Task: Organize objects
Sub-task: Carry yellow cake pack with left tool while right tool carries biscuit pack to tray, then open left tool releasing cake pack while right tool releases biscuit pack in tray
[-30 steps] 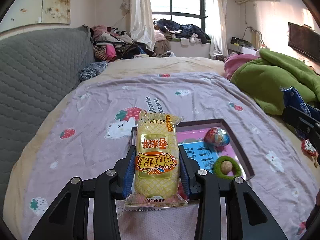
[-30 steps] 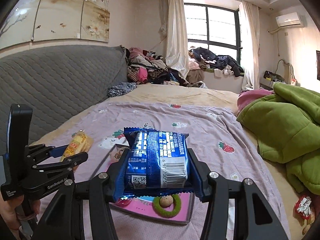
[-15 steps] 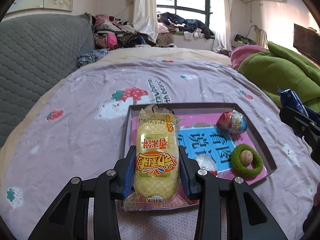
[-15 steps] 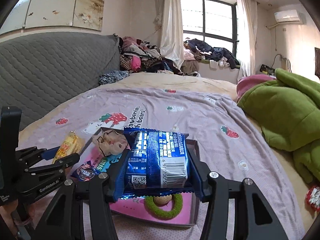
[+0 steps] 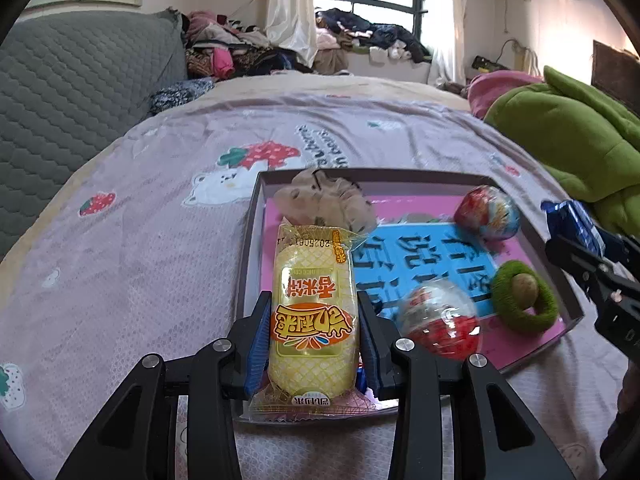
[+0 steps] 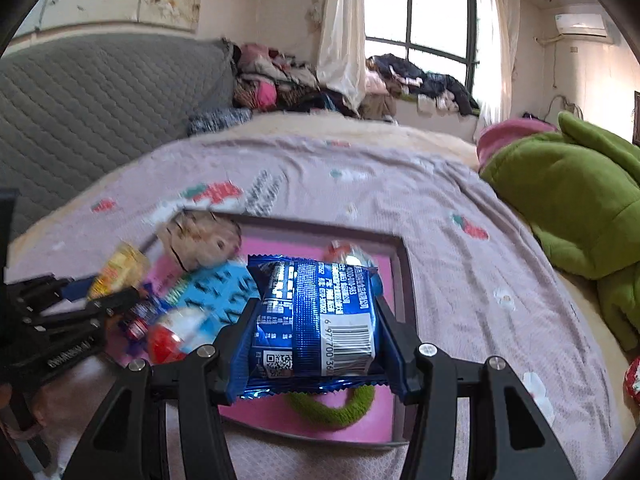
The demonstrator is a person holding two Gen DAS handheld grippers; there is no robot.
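A yellow snack packet (image 5: 314, 312) is clamped between the fingers of the left gripper (image 5: 314, 332); a blue snack packet (image 6: 316, 320) is clamped likewise in the right gripper (image 6: 316, 340). Compared with one second ago, both grippers have been carried forward and downward over the bed (image 5: 140, 260); the shallow tray (image 5: 572, 312), formerly seen only beyond the packets, is now spread beneath them, so that its left rim lies just beside the yellow packet and its near right corner under the blue one. Held within the tray are a plush toy (image 5: 324, 200), two foil-wrapped eggs (image 5: 488, 212) (image 5: 440, 324) and a green ring (image 5: 524, 296) with a nut at its centre; the blue-lettered lining (image 5: 420, 256) is left partly bare between them. The right-wrist view is smeared by motion, so travel is judged unfinished. From this approach it is inferred that both packets are about to be deposited in the tray; release has not yet been made. The bare lining between the eggs is judged the likeliest landing place; crowding against the eggs is the risk to be watched.
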